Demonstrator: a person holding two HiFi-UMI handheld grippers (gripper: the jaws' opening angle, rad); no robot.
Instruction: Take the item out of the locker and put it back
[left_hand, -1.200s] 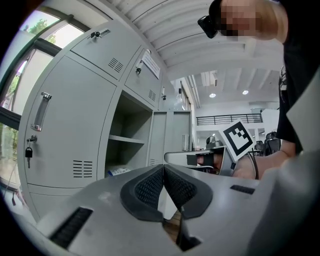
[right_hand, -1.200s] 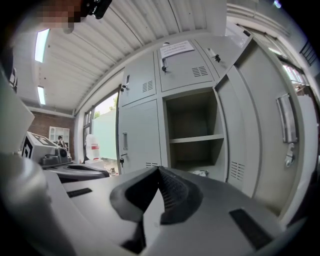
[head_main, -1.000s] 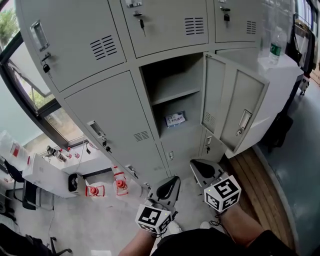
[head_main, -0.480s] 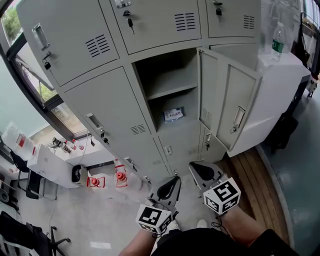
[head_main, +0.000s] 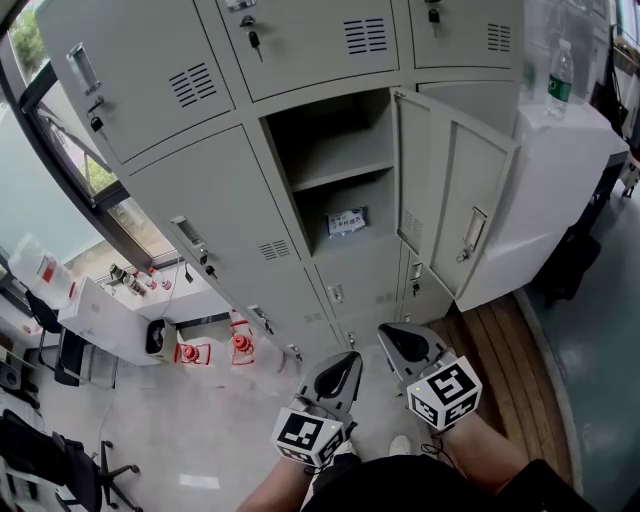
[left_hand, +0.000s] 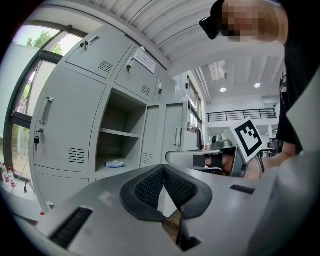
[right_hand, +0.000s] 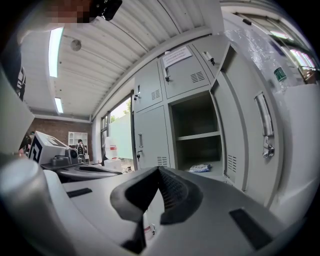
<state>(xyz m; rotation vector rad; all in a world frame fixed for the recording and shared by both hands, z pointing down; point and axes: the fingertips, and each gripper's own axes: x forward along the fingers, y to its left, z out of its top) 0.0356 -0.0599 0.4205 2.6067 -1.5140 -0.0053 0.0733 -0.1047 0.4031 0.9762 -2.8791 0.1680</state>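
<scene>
Quick look at where we are. Both forearms come in from the bottom edge of the head view, held low in front of the body and side by side. The left tongs and right tongs both point toward the bank of grey lockers, roughly level, with the right tipped slightly down. The right sits a little further forward and closer to the open door. Each marker cube rides at the back, near our wrists, and the two sets of tongs are near each other but not touching.

Neither is anywhere close to the locker; both are well apart from it, out over the floor.

In the left gripper view, the left tongs have their ribbed pads meeting at the tips in a closed V, with nothing pinched between them. It's the same in the right gripper view: the right tongs are fully closed and carrying nothing.

The item is a small flat blue-and-white packet. It's inside the one open compartment, lying flat on the compartment's bottom, under the shelf. The upper section above that shelf looks bare. Both gripper views catch the packet too, small and far off past the closed tips.
</scene>
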